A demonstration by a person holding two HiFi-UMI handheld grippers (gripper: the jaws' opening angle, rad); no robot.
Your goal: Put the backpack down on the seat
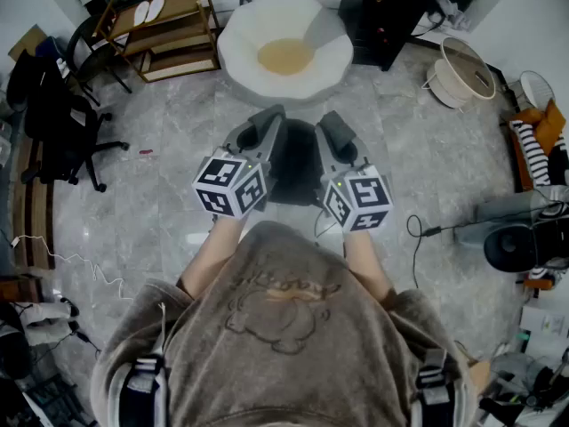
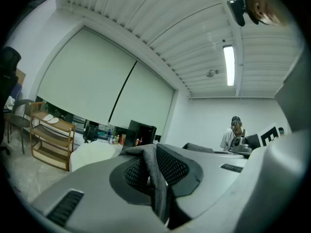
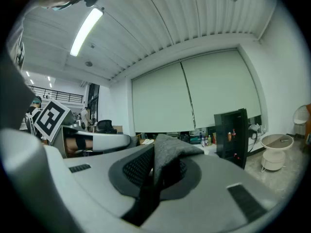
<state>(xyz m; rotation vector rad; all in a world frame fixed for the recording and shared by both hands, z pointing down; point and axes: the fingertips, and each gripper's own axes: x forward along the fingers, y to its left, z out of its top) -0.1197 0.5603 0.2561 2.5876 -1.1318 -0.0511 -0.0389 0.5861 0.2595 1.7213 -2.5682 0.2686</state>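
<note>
Progress is early, as I judge it: the backpack point(image 1: 293, 169) hangs between my two grippers above the floor point(image 1: 178, 140). The seat point(image 1: 240, 52), white and round with a tan cushion point(image 1: 284, 57), stands well ahead of it with nothing on it. Left to do: carry the backpack forward, lower it onto the cushion and let go. The left gripper point(image 1: 268, 124) has its jaws nearly together, clamped on a grey strap point(image 2: 154, 176) running up between the pads. The right gripper point(image 1: 327, 124) likewise pinches a fold of grey strap point(image 3: 167, 154). The backpack's dark body sits just below and between both jaw pairs, and neither gripper view shows its bulk.
</note>
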